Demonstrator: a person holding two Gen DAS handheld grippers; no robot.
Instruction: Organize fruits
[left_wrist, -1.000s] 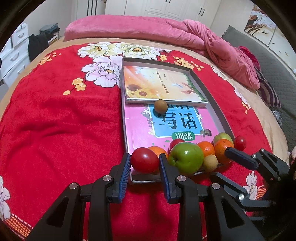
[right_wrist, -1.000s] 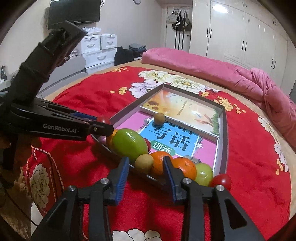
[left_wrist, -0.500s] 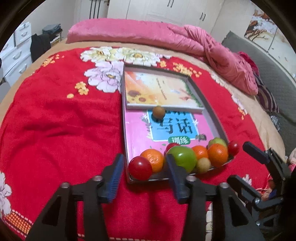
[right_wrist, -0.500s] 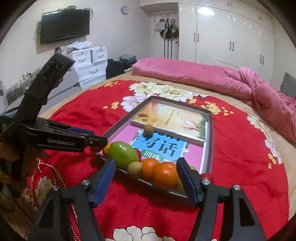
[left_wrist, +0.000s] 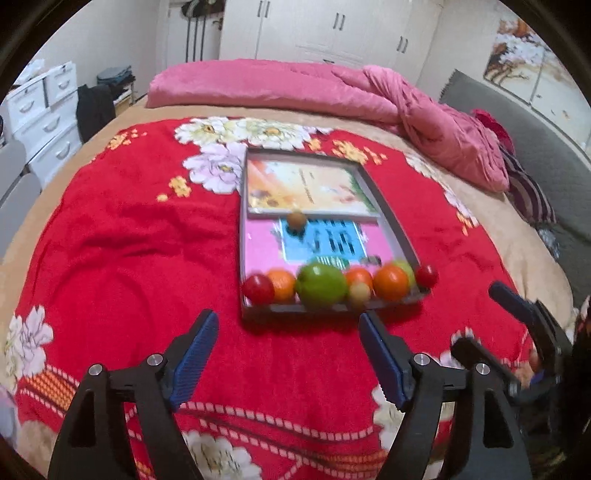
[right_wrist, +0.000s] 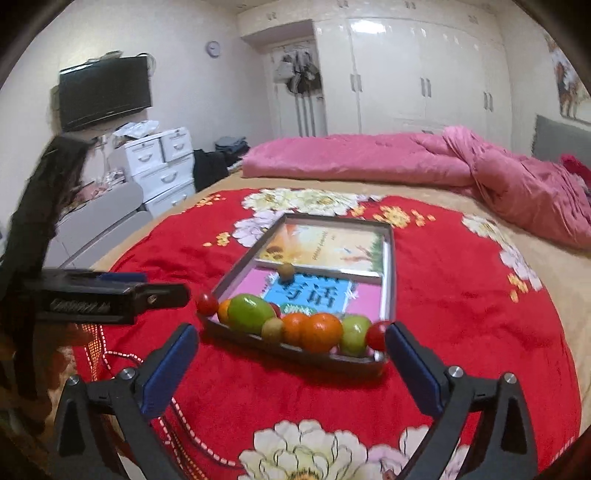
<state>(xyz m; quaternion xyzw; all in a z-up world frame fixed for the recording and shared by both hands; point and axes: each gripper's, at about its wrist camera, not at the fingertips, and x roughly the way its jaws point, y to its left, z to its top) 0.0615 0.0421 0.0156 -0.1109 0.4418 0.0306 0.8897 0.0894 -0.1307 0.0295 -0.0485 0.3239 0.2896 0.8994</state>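
A shallow grey tray (left_wrist: 242, 236) lies on the red flowered blanket with two books in it. Along its near edge runs a row of fruit: a red tomato (left_wrist: 258, 288), a big green apple (left_wrist: 321, 286), oranges (left_wrist: 391, 287) and a second tomato (left_wrist: 426, 275). A small brown fruit (left_wrist: 296, 219) sits alone mid-tray. My left gripper (left_wrist: 287, 321) hangs short of the tray, its jaws opening with nothing between them. My right gripper (right_wrist: 291, 332) is also opening, wide and empty, in front of the tray (right_wrist: 240, 266) and the apple (right_wrist: 249, 312).
A pink quilt (left_wrist: 295, 88) is bunched along the far side of the bed. White drawers (left_wrist: 40, 110) stand at the left and grey upholstery (left_wrist: 554, 147) at the right. A wall TV (right_wrist: 105, 92) hangs above the drawers. Bare red blanket (left_wrist: 129, 258) spreads left of the tray.
Both grippers went from nearly closed at the tray's near edge to wide open and drew back and upward. The tray and fruit stayed put and now look farther off.
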